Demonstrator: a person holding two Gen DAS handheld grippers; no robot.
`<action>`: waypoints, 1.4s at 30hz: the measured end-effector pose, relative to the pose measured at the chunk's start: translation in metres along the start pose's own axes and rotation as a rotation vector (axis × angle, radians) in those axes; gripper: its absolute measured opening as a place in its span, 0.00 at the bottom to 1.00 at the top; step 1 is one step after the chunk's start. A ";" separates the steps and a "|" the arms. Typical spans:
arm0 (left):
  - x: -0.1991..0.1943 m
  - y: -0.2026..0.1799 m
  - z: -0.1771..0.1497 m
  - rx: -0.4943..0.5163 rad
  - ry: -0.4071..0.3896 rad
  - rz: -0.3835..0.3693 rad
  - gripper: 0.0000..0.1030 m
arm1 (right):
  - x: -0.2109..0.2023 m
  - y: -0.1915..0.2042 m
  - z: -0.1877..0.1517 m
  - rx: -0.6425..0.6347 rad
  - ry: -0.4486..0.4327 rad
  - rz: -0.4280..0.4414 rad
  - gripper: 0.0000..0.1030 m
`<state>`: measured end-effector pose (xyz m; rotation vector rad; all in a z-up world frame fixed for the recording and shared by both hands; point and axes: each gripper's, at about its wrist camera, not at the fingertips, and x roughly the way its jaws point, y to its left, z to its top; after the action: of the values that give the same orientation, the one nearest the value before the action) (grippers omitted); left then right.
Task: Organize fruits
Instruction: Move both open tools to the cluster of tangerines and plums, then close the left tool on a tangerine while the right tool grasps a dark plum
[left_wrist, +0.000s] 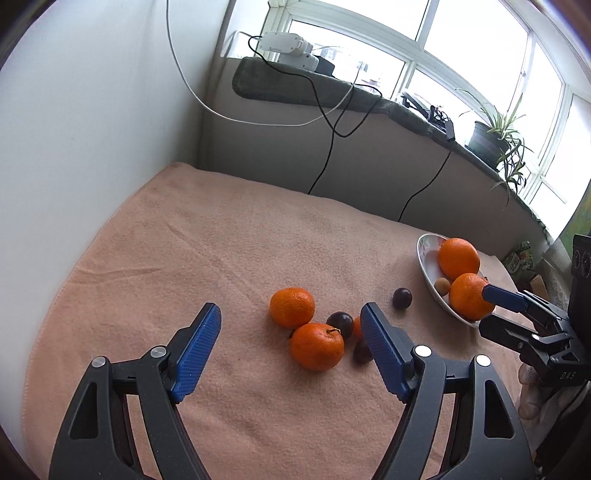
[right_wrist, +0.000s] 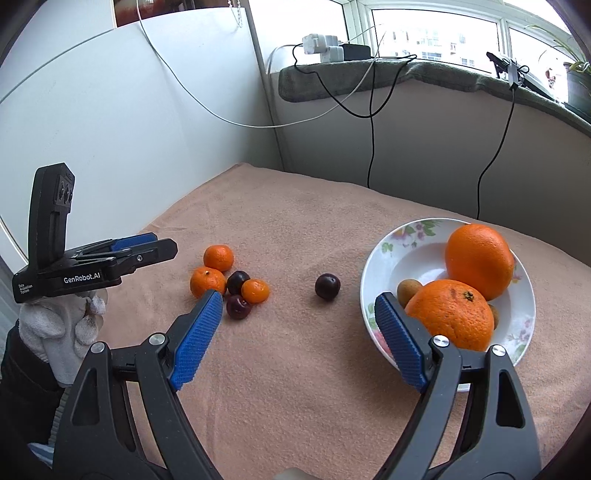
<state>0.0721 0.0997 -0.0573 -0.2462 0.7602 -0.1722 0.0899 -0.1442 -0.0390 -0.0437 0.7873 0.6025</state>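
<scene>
Left gripper (left_wrist: 290, 325): blue pads spread wide, nothing between them, poised over the cluster. Right gripper (right_wrist: 299, 314): pads (right_wrist: 195, 338) likewise parted and empty, near the floral plate (right_wrist: 373, 266). Taking that plate as landmark: on it, two large oranges (right_wrist: 478, 254) and a small brownish fruit (right_wrist: 408, 290); just beside its rim, a lone dark plum (right_wrist: 327, 285); farther off on the peach towel (right_wrist: 295, 387), three mandarins (right_wrist: 208, 281) and two more plums (right_wrist: 238, 282), touching. Mandarins probably light, soft-skinned, easily dented; best pinched across the widest middle, gently. Plums smooth, likely slippery and prone to rolling; grip centred, squeeze modest. Neighbours apt to scatter when one is lifted.
</scene>
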 end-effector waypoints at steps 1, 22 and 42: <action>0.001 0.001 -0.002 -0.005 0.006 -0.004 0.74 | 0.003 0.002 0.000 -0.007 0.008 0.009 0.84; 0.027 0.002 -0.021 -0.027 0.104 -0.098 0.61 | 0.073 0.040 -0.011 -0.073 0.186 0.093 0.47; 0.039 -0.001 -0.020 0.002 0.137 -0.106 0.38 | 0.106 0.046 -0.007 -0.090 0.230 0.083 0.33</action>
<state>0.0856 0.0856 -0.0969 -0.2754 0.8837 -0.2927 0.1196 -0.0548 -0.1073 -0.1659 0.9881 0.7196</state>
